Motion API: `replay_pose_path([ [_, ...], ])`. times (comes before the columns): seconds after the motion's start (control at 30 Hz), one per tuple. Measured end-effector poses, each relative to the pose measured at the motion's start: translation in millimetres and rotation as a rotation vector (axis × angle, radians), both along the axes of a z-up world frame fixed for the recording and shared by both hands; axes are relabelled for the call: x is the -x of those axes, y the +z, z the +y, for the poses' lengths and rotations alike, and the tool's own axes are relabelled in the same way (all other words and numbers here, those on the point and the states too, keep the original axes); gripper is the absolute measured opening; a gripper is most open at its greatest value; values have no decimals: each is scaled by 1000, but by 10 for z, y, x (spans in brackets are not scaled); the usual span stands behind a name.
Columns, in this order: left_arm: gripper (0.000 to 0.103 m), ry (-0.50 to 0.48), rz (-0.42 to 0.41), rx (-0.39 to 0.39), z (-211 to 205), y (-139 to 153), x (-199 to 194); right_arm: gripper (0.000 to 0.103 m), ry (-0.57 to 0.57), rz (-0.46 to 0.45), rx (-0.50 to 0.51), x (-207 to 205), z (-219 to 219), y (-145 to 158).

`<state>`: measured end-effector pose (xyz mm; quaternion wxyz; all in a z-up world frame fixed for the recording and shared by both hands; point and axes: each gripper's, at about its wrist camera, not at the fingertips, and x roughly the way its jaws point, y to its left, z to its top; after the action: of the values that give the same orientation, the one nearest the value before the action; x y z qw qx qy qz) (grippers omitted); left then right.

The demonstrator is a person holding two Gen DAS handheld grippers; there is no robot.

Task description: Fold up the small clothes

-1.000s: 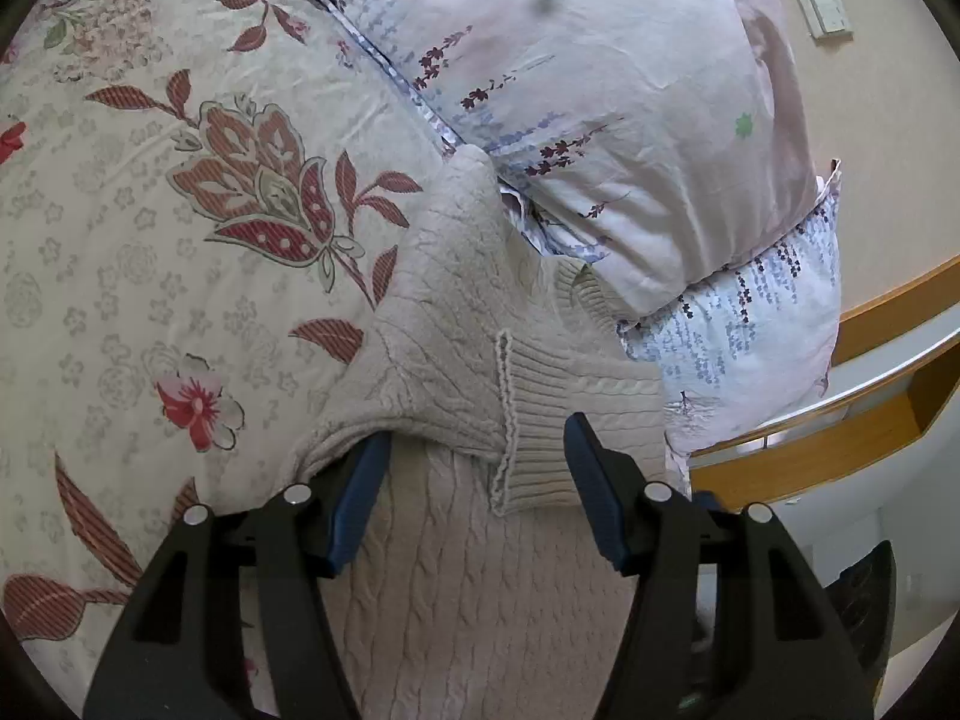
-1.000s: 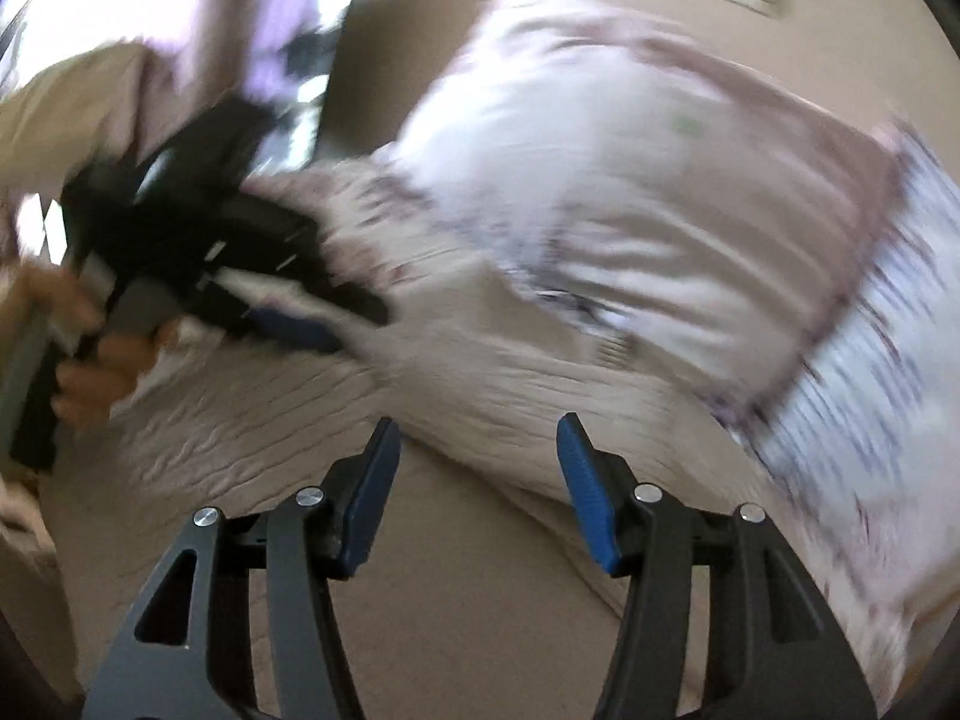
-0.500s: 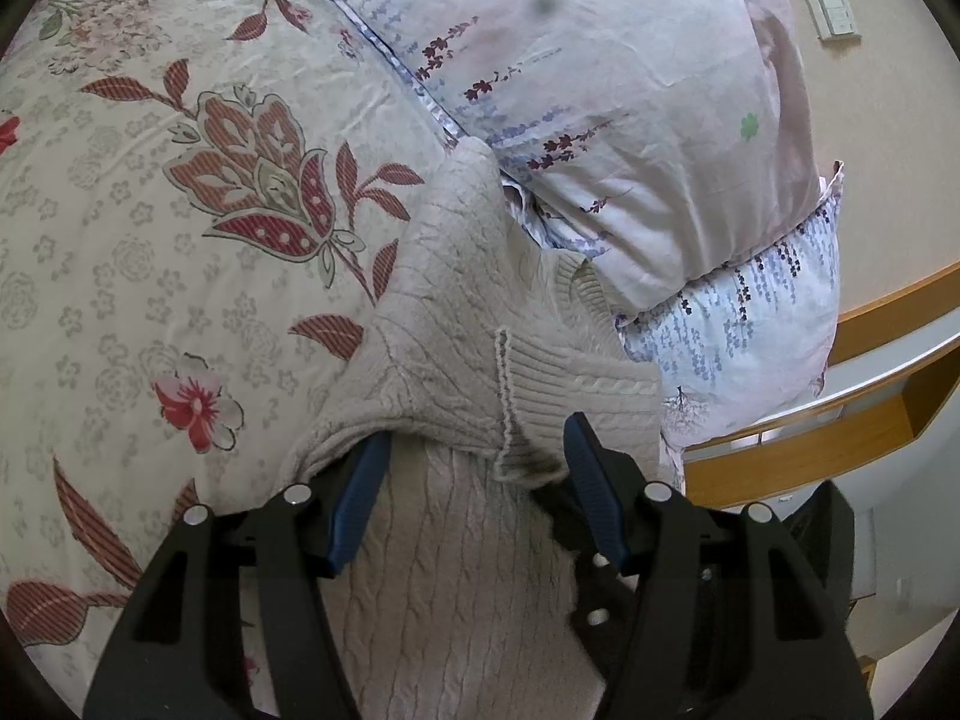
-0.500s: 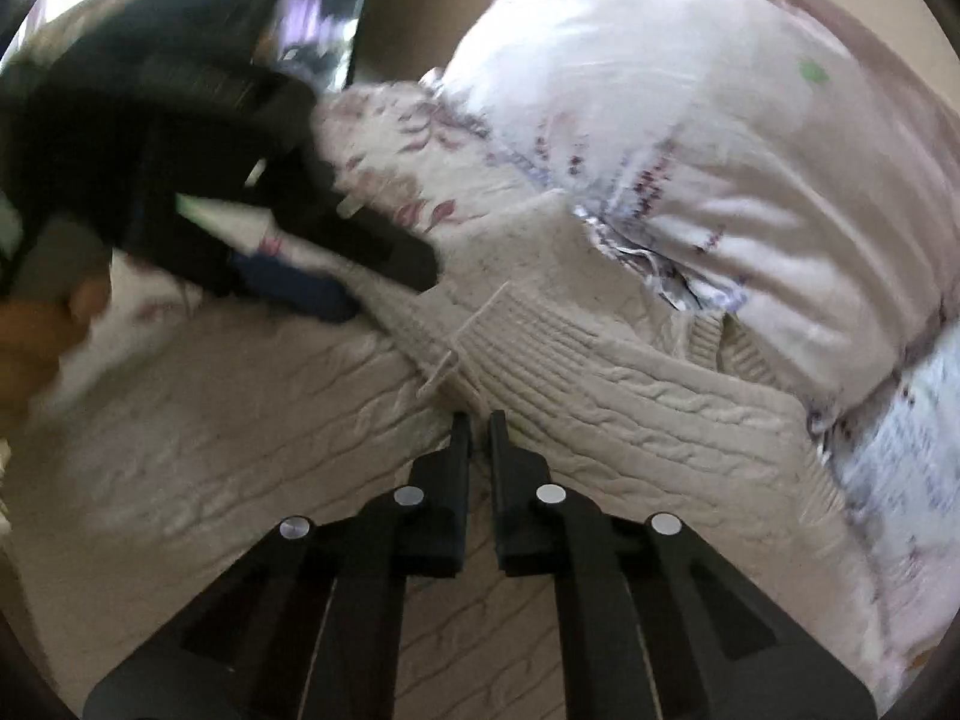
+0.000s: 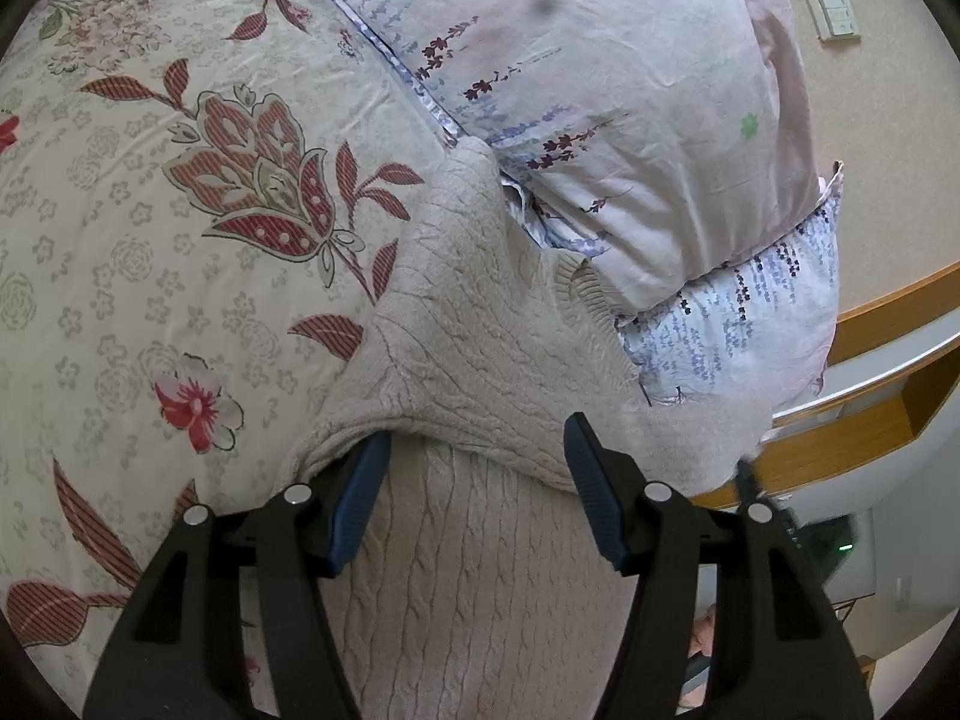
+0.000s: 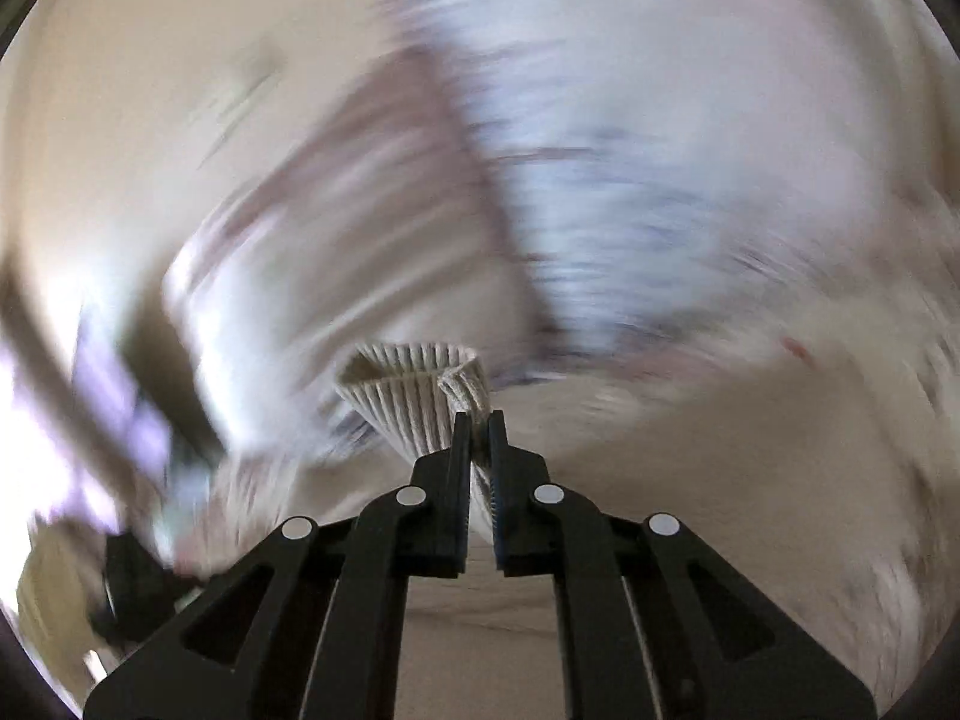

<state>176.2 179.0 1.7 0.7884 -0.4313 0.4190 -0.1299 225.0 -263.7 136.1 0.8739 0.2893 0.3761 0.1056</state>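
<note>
A beige cable-knit sweater [image 5: 474, 354] lies on the floral bedspread [image 5: 150, 228], its top against the pillows. My left gripper [image 5: 477, 480] is open, its blue-padded fingers straddling a fold of the sweater's body close below the camera. My right gripper [image 6: 477, 426] is shut on the sweater's ribbed sleeve cuff [image 6: 414, 384] and holds it lifted. The right wrist view is heavily motion-blurred beyond the cuff. The sleeve blurs past the right side of the left wrist view.
Two floral pillows [image 5: 600, 90] are stacked at the head of the bed, touching the sweater. A wooden headboard or rail [image 5: 870, 324] and a beige wall with switches [image 5: 834, 6] lie to the right.
My right gripper shut on the sleeve cuff that lay across the sweater and lifted it away to the right. The left gripper stayed open in place.
</note>
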Motion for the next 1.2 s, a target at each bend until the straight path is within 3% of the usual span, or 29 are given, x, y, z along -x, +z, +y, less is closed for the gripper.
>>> replay_pose_path([
  [0.07,60,-1,-1,0,-3,0,1,6,-123,132,-79,83,-378,-280],
  [0.2,60,0,1,-1,-5,-3,1,7,-153,281,-171,121,-652,-609],
  [0.23,60,1,1,0,-5,-4,0,11,-156,301,-202,131,-695,-643],
  [0.33,60,1,1,-1,-8,-4,-4,44,-177,364,-297,120,-814,-763],
  [0.37,60,0,0,-2,-5,-5,-8,45,-183,371,-304,142,-811,-760],
  [0.53,60,0,4,-2,-2,-13,-11,44,-212,394,-326,96,-833,-859],
  [0.63,60,-2,4,1,0,-13,-12,30,-248,424,-310,46,-866,-900],
  [0.67,60,-1,4,1,-1,-13,-10,30,-269,441,-315,65,-886,-903],
  [0.73,60,-2,3,2,-3,-23,-8,31,-312,420,-271,127,-917,-807],
  [0.83,61,0,6,-4,-3,-32,-10,40,-321,399,-179,150,-942,-713],
  [0.93,62,-1,7,-8,-12,-36,-10,40,-274,457,-273,106,-930,-865],
  [1.1,62,-1,11,-6,-17,-39,-15,39,-264,457,-290,-4,-858,-902],
  [1.13,62,-1,12,-5,-18,-35,-23,31,-267,459,-293,-39,-862,-917],
  [1.17,62,-2,14,-3,-18,-38,-22,7,-259,448,-283,-83,-865,-917],
  [1.2,62,-3,16,-2,-17,-41,-20,7,-251,439,-273,-98,-859,-900],
])
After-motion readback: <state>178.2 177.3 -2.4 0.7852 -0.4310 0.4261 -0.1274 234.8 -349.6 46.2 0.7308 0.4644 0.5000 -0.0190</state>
